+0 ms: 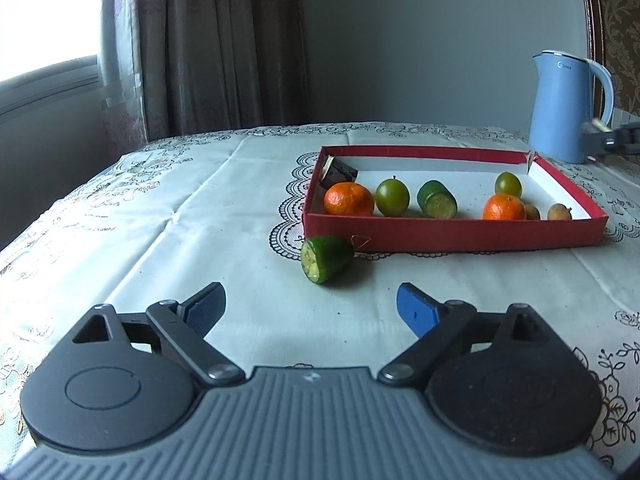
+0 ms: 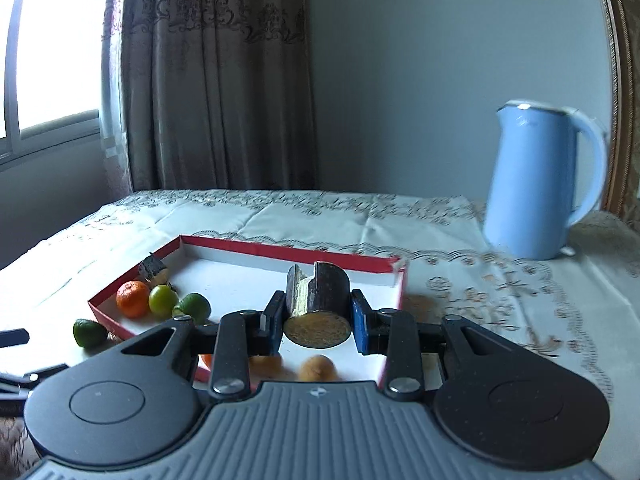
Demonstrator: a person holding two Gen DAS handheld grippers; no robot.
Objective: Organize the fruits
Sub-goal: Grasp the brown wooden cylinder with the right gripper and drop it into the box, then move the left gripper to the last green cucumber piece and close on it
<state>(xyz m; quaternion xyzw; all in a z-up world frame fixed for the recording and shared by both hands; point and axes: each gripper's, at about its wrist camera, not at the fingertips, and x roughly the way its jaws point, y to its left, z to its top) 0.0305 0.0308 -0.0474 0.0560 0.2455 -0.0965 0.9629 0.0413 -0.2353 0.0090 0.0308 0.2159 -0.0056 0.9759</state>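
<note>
A red-walled tray (image 1: pixel 452 234) holds two oranges (image 1: pixel 349 199), two green round fruits (image 1: pixel 392 197), a cut cucumber piece (image 1: pixel 437 199), a dark chunk (image 1: pixel 339 171) and small brown fruits (image 1: pixel 559 212). Another cucumber piece (image 1: pixel 326 258) lies on the cloth just outside the tray's near left corner. My left gripper (image 1: pixel 311 306) is open and empty, just short of that piece. My right gripper (image 2: pixel 318 322) is shut on a dark sugarcane chunk (image 2: pixel 318 304) held above the tray (image 2: pixel 396 292). The outside cucumber piece (image 2: pixel 90 333) shows at left.
A blue kettle (image 1: pixel 568 108) stands behind the tray's far right corner, also in the right wrist view (image 2: pixel 540 184). A patterned tablecloth (image 1: pixel 180 220) covers the table. Curtains and a window are behind at left.
</note>
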